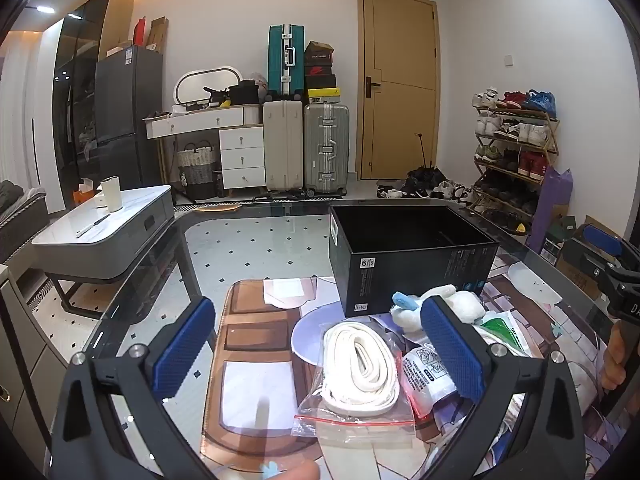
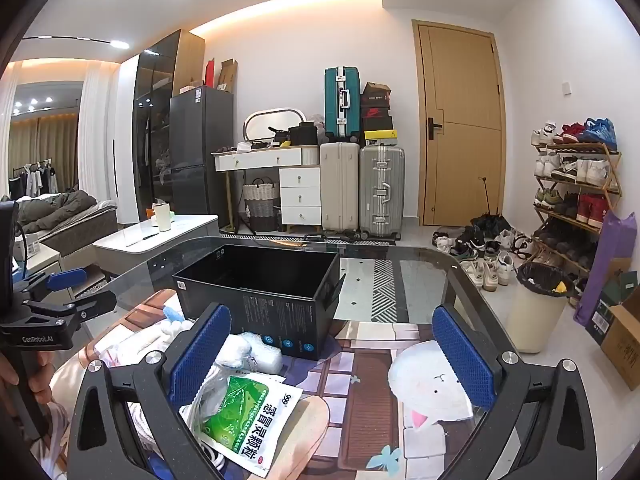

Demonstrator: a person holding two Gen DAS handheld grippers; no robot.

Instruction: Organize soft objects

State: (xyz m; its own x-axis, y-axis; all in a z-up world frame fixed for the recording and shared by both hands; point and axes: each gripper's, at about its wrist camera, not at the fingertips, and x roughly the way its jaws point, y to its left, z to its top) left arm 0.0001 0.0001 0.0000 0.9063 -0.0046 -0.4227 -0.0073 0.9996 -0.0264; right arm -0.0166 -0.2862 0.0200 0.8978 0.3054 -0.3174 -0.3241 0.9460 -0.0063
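Green sachet [image 2: 246, 412] marked "999" | left tool [image 1: 316, 344] "GenRobot.AI", jaws wide, empty | right tool [image 2: 332, 356] wide, empty

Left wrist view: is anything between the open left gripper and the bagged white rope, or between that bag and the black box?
Nothing blocks the left gripper from the rope bag. Toward the open-topped black box, a white plush toy lies against the box's near wall.

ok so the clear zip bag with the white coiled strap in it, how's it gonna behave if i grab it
The zip bag will probably be floppy: thin clear film, loosely wrinkled. It is likely slippery under the pads, being glossy. The coiled strap may slide and sag to one end, since it lies loose inside.
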